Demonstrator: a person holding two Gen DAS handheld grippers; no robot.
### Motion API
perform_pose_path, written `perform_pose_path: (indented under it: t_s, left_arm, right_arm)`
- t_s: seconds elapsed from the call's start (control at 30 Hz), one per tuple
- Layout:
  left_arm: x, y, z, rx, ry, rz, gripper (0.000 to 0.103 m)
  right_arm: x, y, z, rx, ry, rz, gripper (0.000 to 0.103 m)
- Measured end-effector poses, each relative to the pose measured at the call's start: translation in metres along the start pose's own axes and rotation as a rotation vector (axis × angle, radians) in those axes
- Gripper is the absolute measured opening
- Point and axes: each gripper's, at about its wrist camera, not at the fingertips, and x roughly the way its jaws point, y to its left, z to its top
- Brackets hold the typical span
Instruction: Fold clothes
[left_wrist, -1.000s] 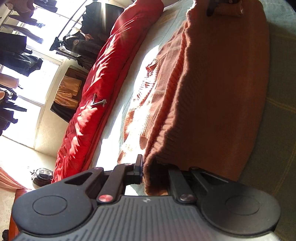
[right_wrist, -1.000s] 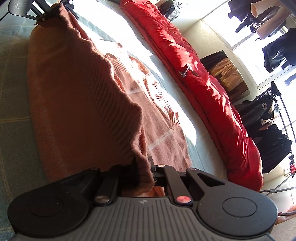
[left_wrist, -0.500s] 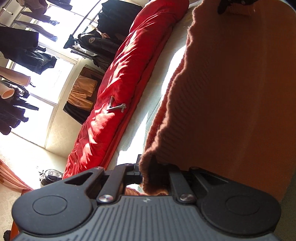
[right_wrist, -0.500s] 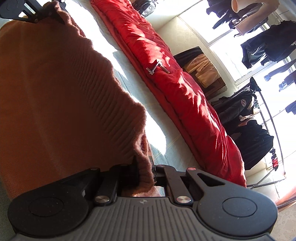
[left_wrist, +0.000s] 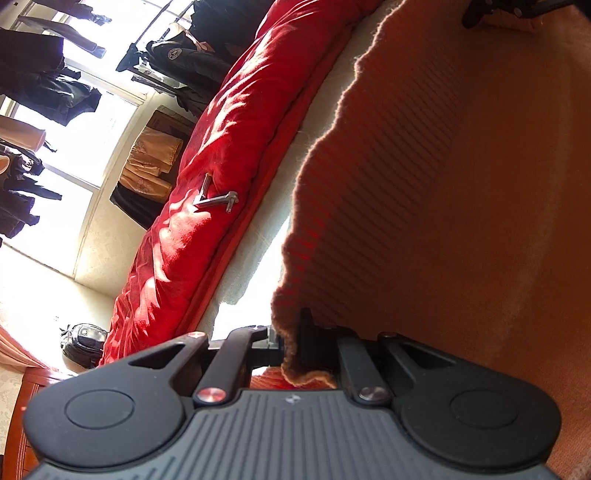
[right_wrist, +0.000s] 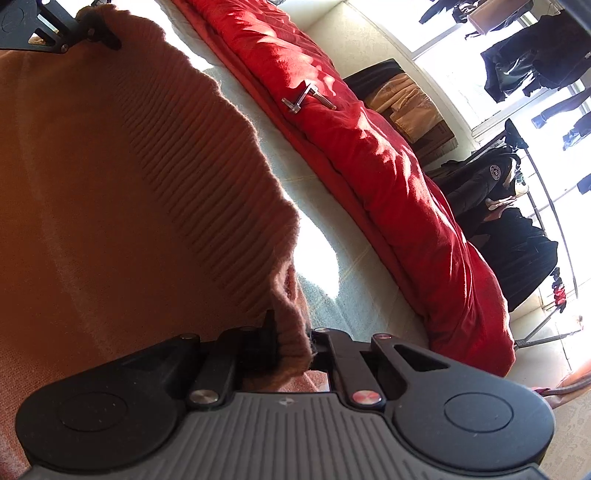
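Orange knit sweater (left_wrist: 443, 192): ribbed hem pinched in left gripper (left_wrist: 291, 347) and right gripper (right_wrist: 291, 347), both clamped tight on it. Since a second ago, hem carried forward over the body; collar ahead now covered. Judged: fold nearly laid, red quilt (left_wrist: 207, 177) beyond

Orange ribbed sweater (left_wrist: 461, 206) (red quilt (left_wrist: 221, 155)).

My left gripper (left_wrist: 290, 347) is clamped on the sweater (left_wrist: 461, 206) hem; my right gripper (right_wrist: 291, 343) pinches the other corner, both raised.
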Motion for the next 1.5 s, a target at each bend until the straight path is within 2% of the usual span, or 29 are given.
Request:
perform_pose_path:
  t_s: [0.07,0.13,0.27,0.37,0.43,0.5,0.6,0.7,0.77,0.83,0.93,1.03,1.1,1.17,1.33,1.4,1.5]
  left_arm:
    - [0.007,0.0,0.002,-0.01,0.007,-0.007,0.006]
    - [0.013,-0.001,0.003,-0.016,0.015,-0.015,0.015]
    - [0.018,-0.005,0.0,-0.051,0.019,-0.025,0.019]
    - [0.005,0.002,-0.001,-0.099,-0.016,-0.029,0.022]
    - [-0.005,0.013,-0.001,-0.137,-0.047,-0.044,0.03]
    - [-0.013,0.026,0.0,-0.162,-0.068,-0.032,0.043]
    - [-0.019,0.047,0.0,-0.204,-0.082,-0.033,0.043]
    - [-0.029,0.065,-0.01,-0.295,-0.092,-0.078,0.044]
    - [-0.035,0.073,-0.019,-0.349,-0.097,-0.108,0.046]
    - [-0.041,0.071,-0.028,-0.364,-0.081,-0.127,0.046]
    - [-0.053,0.059,-0.043,-0.375,-0.072,-0.208,0.046]
    - [-0.057,0.049,-0.06,-0.412,-0.048,-0.264,0.046]
    - [-0.059,0.043,-0.072,-0.442,-0.027,-0.294,0.046]
    - [-0.061,0.037,-0.083,-0.472,-0.007,-0.324,0.046]
    - [-0.066,0.023,-0.111,-0.546,0.045,-0.399,0.047]
    - [-0.069,0.018,-0.122,-0.577,0.064,-0.421,0.048]
    - [-0.085,0.023,-0.129,-0.596,0.045,-0.381,0.048]
  right_arm:
    - [0.005,-0.003,0.0,0.021,0.003,-0.001,0.009]
    - [0.009,-0.005,0.0,0.043,0.01,0.004,0.009]
    - [0.02,-0.008,-0.005,0.095,0.031,-0.009,0.042]
    - [0.015,-0.017,-0.009,0.161,0.009,0.003,0.053]
    - [0.012,-0.024,-0.011,0.185,0.004,0.014,0.059]
    - [0.01,-0.032,-0.013,0.206,-0.002,0.034,0.06]
    - [0.006,-0.046,-0.014,0.236,-0.013,0.101,0.061]
    - [-0.002,-0.065,-0.015,0.303,-0.045,0.185,0.062]
    - [-0.01,-0.081,-0.018,0.371,-0.079,0.235,0.072]
    - [-0.017,-0.095,-0.022,0.443,-0.105,0.267,0.074]
    - [-0.025,-0.108,-0.029,0.531,-0.126,0.311,0.075]
    - [-0.028,-0.099,-0.038,0.532,-0.113,0.364,0.074]
    - [-0.028,-0.085,-0.042,0.507,-0.092,0.409,0.068]
    - [-0.024,-0.072,-0.046,0.485,-0.066,0.444,0.058]
    - [-0.002,-0.057,-0.08,0.545,0.092,0.376,0.054]
    - [-0.008,-0.06,-0.101,0.625,0.11,0.377,0.054]
    - [-0.024,-0.061,-0.125,0.706,0.116,0.373,0.053]
